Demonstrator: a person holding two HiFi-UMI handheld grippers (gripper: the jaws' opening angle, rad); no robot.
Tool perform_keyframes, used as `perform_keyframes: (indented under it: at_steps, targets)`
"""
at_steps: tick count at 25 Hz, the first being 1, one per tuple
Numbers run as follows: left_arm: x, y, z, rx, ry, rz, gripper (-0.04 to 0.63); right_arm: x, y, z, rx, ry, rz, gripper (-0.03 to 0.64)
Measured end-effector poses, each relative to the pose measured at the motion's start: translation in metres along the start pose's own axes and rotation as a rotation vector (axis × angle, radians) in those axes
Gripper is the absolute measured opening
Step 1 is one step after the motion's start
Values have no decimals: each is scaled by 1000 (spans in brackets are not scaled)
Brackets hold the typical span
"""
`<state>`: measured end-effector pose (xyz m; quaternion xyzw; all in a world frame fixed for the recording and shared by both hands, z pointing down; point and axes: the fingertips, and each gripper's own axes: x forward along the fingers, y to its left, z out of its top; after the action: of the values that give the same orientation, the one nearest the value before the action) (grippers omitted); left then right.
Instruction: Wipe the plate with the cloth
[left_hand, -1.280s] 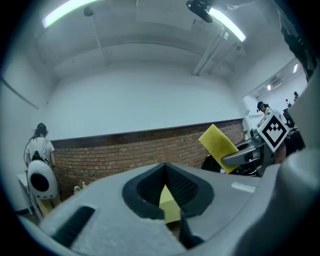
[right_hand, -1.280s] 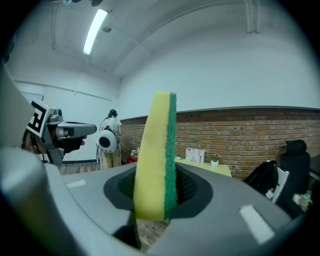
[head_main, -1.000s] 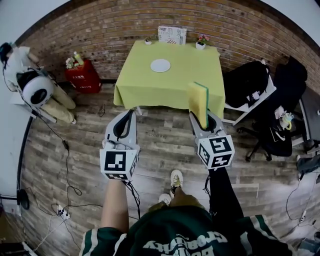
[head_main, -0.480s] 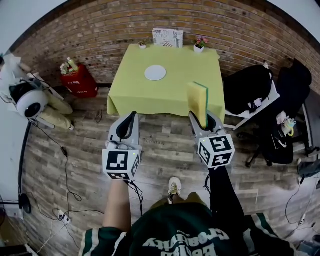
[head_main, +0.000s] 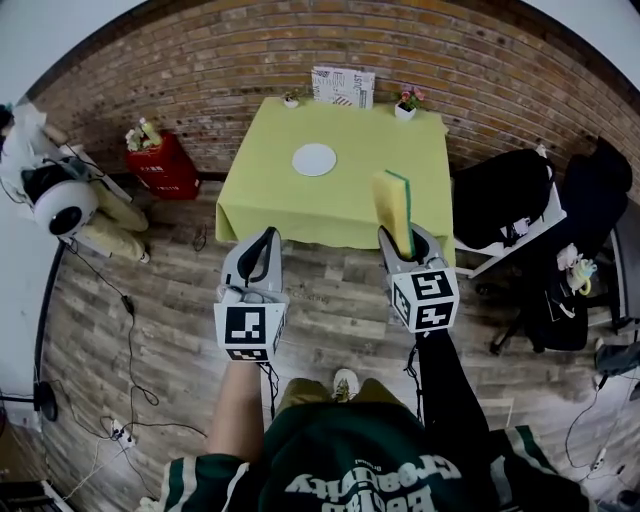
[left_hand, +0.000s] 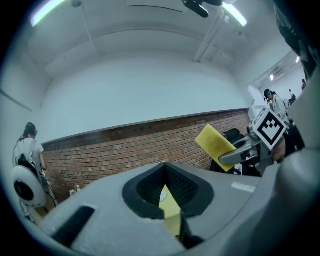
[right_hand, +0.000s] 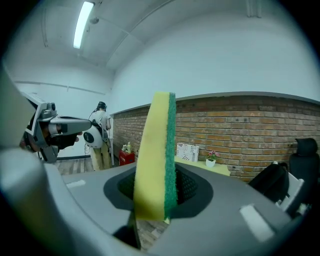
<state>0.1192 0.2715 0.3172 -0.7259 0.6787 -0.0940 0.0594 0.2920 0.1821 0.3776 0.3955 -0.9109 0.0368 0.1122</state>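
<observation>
A small white plate (head_main: 314, 159) lies on a yellow-green clothed table (head_main: 380, 150) against the brick wall, well ahead of both grippers. My right gripper (head_main: 405, 240) is shut on a yellow sponge with a green scouring side (head_main: 393, 208), held upright on edge (right_hand: 155, 155). My left gripper (head_main: 266, 235) is shut with nothing in it. Both hang over the wooden floor, short of the table's near edge. The sponge (left_hand: 216, 146) also shows in the left gripper view, off to the right.
A red crate (head_main: 160, 165) with bottles stands left of the table, with a white round machine (head_main: 62, 200) beyond it. Black chairs (head_main: 500, 195) crowd the table's right side. Two flower pots (head_main: 405, 105) and a printed card (head_main: 343, 87) line its far edge. Cables (head_main: 130, 330) trail across the floor.
The table and plate have come closer and sit lower in the head view. Both grippers keep their pose, the sponge still upright in the right one.
</observation>
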Motion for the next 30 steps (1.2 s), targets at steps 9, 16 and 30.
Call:
perform_keyframes:
  at_steps: [9, 16, 30]
  targets:
    - [16, 13, -14, -19, 4, -4, 8, 29, 2, -1, -14, 23, 13, 135]
    - [45, 36, -19, -14, 8, 14, 8, 63, 0, 0, -16, 43, 28, 123]
    - [126, 88, -32, -50, 12, 1, 8, 142, -3, 5, -61, 110, 47, 127]
